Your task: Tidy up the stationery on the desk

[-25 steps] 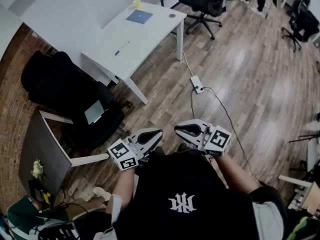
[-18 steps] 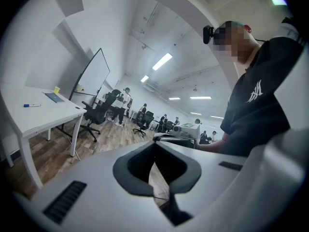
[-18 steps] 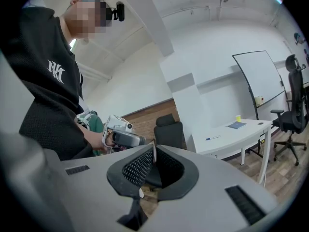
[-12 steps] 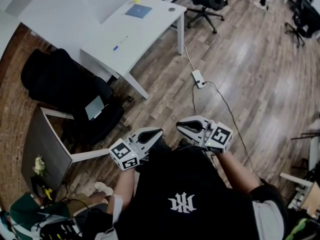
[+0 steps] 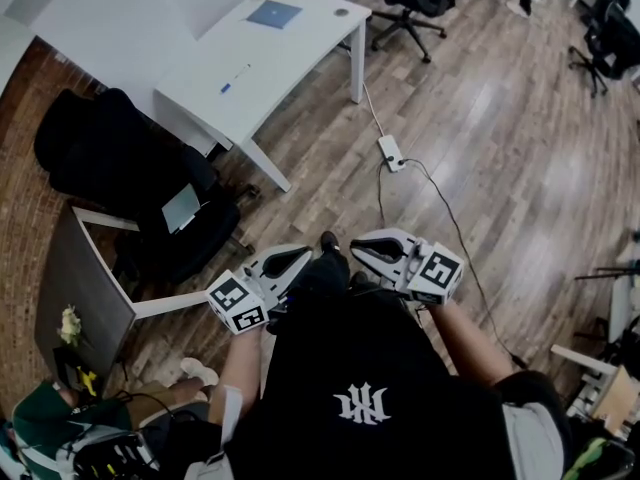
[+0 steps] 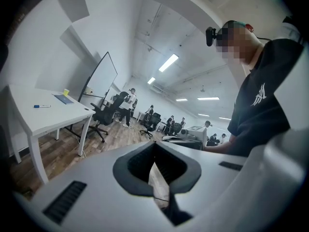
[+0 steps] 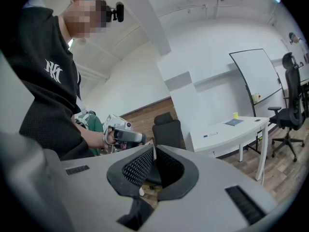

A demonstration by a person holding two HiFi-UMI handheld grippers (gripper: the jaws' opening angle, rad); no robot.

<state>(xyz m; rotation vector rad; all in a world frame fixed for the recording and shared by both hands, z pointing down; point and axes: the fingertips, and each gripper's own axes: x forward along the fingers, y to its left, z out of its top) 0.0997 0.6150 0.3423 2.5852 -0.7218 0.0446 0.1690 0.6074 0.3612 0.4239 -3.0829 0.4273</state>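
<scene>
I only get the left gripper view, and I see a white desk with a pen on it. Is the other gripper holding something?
Observer: No, the right gripper has its jaws together, with nothing between them.
Operator: Is stuff on the floor?
Observer: Yes, a white power strip lies with its cable on the wooden floor, right of the desk in the head view.
Operator: What's on the desk's other side?
Observer: A black chair by the brick wall.
</scene>
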